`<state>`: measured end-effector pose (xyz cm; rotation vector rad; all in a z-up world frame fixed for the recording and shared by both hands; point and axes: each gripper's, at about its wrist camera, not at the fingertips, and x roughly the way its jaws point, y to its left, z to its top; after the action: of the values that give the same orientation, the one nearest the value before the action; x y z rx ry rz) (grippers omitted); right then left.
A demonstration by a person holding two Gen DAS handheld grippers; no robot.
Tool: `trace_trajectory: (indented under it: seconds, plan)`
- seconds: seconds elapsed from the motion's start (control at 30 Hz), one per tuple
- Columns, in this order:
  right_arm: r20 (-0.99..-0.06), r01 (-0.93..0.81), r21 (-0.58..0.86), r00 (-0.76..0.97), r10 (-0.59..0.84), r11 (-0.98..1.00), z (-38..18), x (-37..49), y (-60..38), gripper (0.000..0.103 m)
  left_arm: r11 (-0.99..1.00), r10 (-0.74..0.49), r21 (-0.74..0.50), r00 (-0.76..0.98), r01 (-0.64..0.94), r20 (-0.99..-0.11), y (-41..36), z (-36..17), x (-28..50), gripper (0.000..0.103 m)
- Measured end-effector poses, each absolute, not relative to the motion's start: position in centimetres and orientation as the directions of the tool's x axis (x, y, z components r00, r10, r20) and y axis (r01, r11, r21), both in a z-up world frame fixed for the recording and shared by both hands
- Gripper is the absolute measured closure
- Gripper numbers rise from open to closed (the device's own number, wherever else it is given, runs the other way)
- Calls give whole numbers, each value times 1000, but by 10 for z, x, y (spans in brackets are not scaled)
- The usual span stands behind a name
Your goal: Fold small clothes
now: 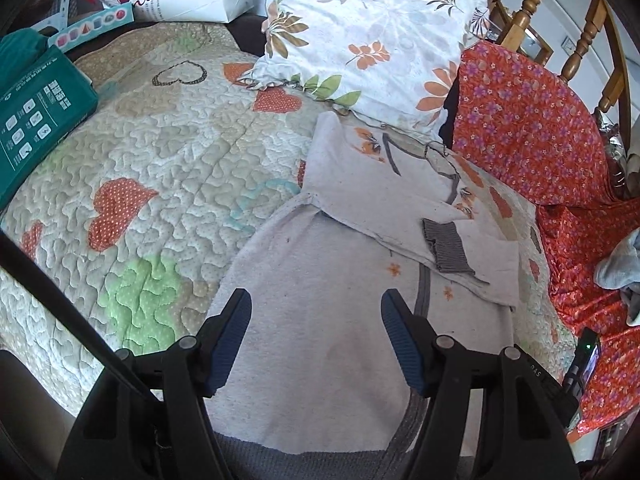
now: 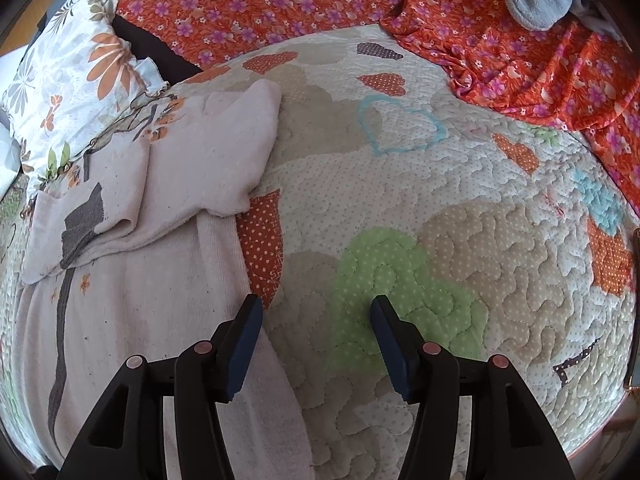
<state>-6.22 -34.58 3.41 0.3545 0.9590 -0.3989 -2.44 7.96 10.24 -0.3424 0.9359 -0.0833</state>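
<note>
Small pale sweater (image 1: 320, 320) spread flat on the quilt (image 1: 160, 152), just below the floral pillow (image 1: 360, 40), sleeves folded in. Soft, light, limp; likely to sag and bunch. Best pinched at the hem corners. Left gripper (image 1: 316, 344) and right gripper (image 2: 316, 344): fingers apart, holding nothing.

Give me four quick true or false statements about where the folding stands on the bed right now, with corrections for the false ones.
1. Both sleeves of the pale sweater are folded across its body. True.
2. The left gripper is clamped on the sweater. False: its jaws are open above it.
3. The right gripper is open over the sweater's edge and the quilt. True.
4. The floral pillow lies on the sweater. False: it is beyond it.
</note>
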Motion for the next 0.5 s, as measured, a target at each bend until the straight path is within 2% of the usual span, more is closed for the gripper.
trace_trajectory:
  seconds: [0.5]
  plan:
    - [-849, 468, 110, 503, -162, 877, 29, -51, -346, 26, 943, -203, -313, 550, -113, -810, 75, 77, 1, 37]
